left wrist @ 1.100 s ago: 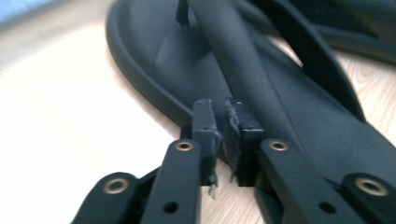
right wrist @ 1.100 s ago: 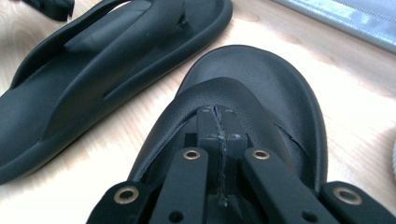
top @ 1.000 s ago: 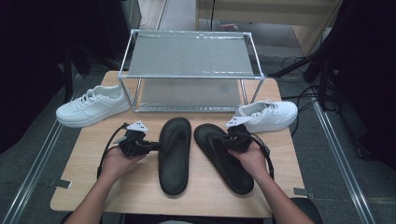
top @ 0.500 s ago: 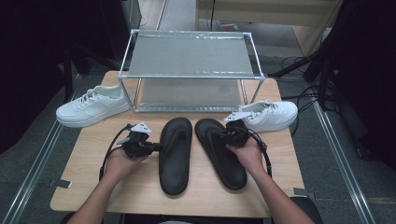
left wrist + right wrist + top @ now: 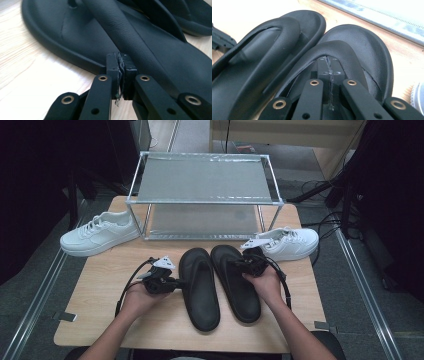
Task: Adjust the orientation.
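The wooden bench [image 5: 100, 320] is cut off at its near edge by the bottom of the high view, and dark surroundings swallow everything at nine and three o'clock. At twelve o'clock on it stands a metal rack [image 5: 202, 180] with two mesh shelves; its lower shelf is partly hidden under the upper one. A white sneaker [image 5: 97, 234] lies at ten o'clock, its heel hanging past the bench edge, and a second white sneaker [image 5: 292, 242] lies at two o'clock, its toe hidden behind the right tool.

At the centre lie two black sandals side by side, touching at their toe ends. The left sandal [image 5: 199, 287] has the left tool [image 5: 175, 283] at its nine o'clock edge; in the left gripper view that tool [image 5: 121, 72] is clenched, pads pressed together, with its tips against the sandal's [image 5: 75, 32] rim by the strap. Whether anything is pinched there is hard to make out. The right sandal [image 5: 236, 282] has the right tool [image 5: 243, 265] at its one o'clock side. In the right gripper view this tool [image 5: 329, 66] is clenched too, its tips tucked under the strap of that sandal [image 5: 372, 52], which hides their ends. The person's hands cover both tool bodies.
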The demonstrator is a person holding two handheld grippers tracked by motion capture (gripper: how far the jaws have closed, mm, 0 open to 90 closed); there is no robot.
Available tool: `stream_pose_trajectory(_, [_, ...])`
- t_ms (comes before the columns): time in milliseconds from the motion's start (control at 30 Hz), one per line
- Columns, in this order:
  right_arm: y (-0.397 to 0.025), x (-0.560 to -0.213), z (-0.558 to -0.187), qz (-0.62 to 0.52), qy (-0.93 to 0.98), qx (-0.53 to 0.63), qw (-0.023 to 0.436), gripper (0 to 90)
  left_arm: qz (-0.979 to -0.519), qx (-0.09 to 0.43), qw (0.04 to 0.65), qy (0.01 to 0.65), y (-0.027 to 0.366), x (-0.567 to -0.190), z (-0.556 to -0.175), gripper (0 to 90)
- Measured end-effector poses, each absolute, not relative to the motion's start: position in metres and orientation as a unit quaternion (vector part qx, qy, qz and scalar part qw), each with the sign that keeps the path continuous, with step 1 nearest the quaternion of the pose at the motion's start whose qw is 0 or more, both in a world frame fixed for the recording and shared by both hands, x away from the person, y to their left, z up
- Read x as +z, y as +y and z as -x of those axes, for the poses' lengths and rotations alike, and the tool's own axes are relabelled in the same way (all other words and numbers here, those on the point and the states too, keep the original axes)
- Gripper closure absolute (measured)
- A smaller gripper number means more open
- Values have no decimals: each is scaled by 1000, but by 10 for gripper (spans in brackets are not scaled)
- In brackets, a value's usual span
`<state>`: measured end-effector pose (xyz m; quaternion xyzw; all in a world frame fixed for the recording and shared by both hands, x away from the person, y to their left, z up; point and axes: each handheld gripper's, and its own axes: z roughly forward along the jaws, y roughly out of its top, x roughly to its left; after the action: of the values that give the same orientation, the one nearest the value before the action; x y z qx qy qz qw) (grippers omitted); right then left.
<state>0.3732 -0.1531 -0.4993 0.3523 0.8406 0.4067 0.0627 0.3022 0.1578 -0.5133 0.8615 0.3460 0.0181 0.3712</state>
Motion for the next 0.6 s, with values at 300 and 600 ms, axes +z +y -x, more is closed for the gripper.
stream_pose_trajectory(300, [-152, -502, -373, -352, 844, 400, 56, 891, -865, -5, 378, 330, 141, -514, -297, 860])
stream_pose_trajectory(600, [-158, -498, -372, -359, 833, 418, 51, 842, -843, 6, 412, 345, 157, -497, -292, 601])
